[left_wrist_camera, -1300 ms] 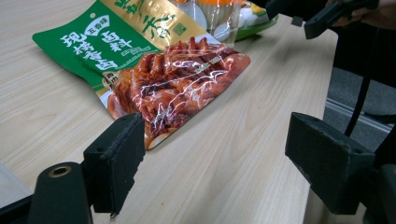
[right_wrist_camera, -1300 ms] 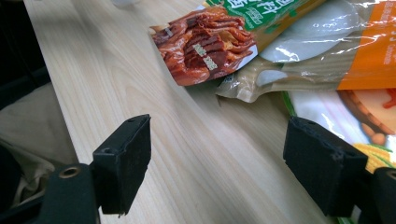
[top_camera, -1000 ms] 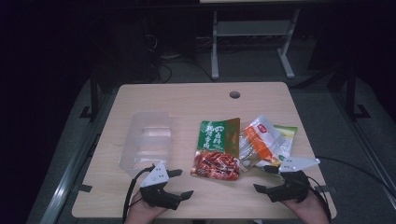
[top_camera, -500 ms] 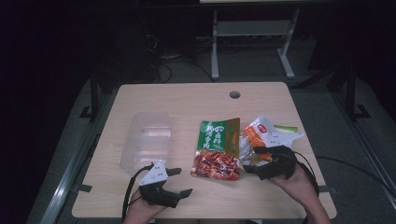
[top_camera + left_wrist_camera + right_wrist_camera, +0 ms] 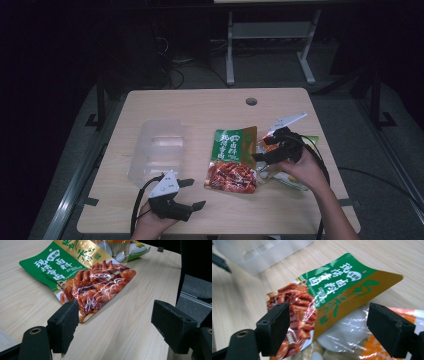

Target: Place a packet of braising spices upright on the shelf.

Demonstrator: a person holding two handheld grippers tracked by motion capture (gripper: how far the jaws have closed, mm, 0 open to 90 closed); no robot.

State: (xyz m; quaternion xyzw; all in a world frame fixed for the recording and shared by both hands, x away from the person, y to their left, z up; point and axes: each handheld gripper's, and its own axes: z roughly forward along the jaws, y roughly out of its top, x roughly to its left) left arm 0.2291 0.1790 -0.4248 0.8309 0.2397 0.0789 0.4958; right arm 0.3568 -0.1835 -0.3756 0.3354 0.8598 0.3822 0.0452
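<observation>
Green snack packet (image 5: 232,160) lies flat at the centre of the high view, on a pale wooden desk (image 5: 200,107), its red pictured end toward the bottom of the frame. A clear plastic tray (image 5: 156,150) sits well apart at centre left. An orange and white packet (image 5: 280,170) lies just beside the green one, its edge tucked under it. The right gripper (image 5: 260,148) hovers over that seam, at centre right, fingers spread. The left gripper (image 5: 192,194) rests at lower left, near the packet's red end, fingers also spread and holding nothing.

In the left gripper view, the green packet (image 5: 82,275) fills the upper left, and the black fingers (image 5: 63,326) stand wide apart below it, clear of it.

In the right gripper view, the green packet (image 5: 322,293) runs across the middle, overlapping the orange and white packet (image 5: 372,340) at lower right; the tray (image 5: 262,251) shows at upper left. The fingers (image 5: 273,328) frame the packet's edge without touching.

The step in hand looks like the right gripper's approach to the green packet. Next it would need to lower and close on the thin edge.
</observation>
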